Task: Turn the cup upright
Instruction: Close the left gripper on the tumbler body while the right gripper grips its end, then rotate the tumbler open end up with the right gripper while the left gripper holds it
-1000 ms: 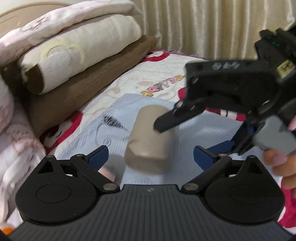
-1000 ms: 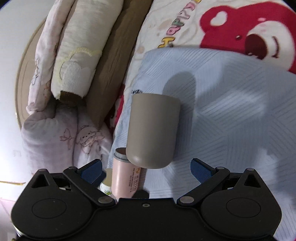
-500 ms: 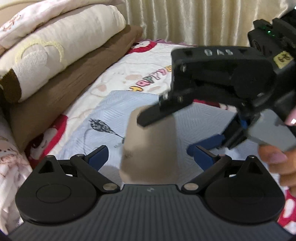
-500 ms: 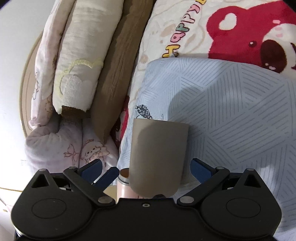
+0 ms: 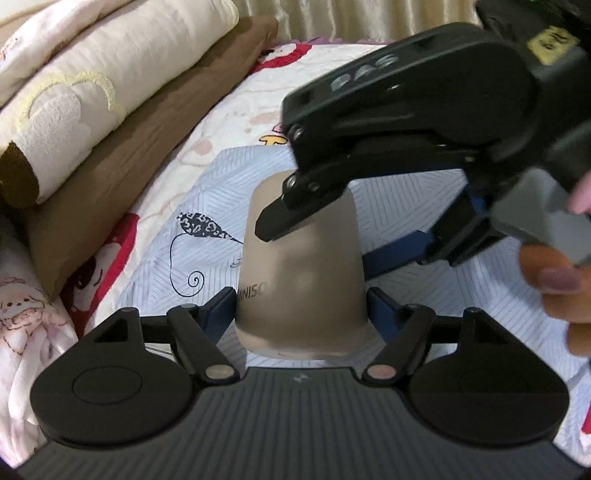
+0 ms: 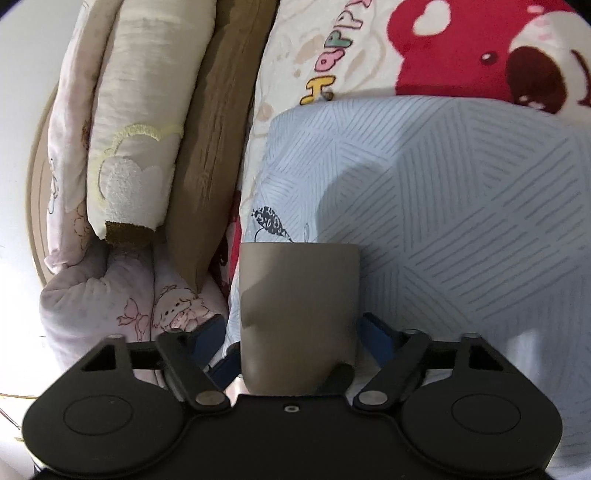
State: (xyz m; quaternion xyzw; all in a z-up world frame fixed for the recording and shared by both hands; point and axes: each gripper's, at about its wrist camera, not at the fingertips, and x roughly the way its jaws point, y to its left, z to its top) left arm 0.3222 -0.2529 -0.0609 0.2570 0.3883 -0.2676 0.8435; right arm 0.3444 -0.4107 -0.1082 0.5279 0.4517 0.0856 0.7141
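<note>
A matte taupe cup (image 5: 301,273) sits between the blue pads of my left gripper (image 5: 301,308), which are closed against its sides near the wide end. In the right wrist view the same cup (image 6: 299,317) sits between the pads of my right gripper (image 6: 295,332), which also press its sides. In the left wrist view the right gripper's black body (image 5: 406,122) reaches over the cup from the upper right, one black finger (image 5: 291,214) lying across the cup's narrow far end. The cup is held above a pale blue striped cloth (image 5: 207,206).
A bedsheet with a red bear print (image 6: 461,51) lies under the blue cloth (image 6: 461,206). A brown pillow (image 5: 122,155) and a cream folded blanket (image 5: 92,74) are stacked at the left. A curtain (image 5: 369,18) hangs behind. A hand (image 5: 554,288) holds the right gripper.
Both grippers closed in on the cup, from open and apart to pads against its sides. The cup came nearer to both cameras, and the right gripper moved over it.
</note>
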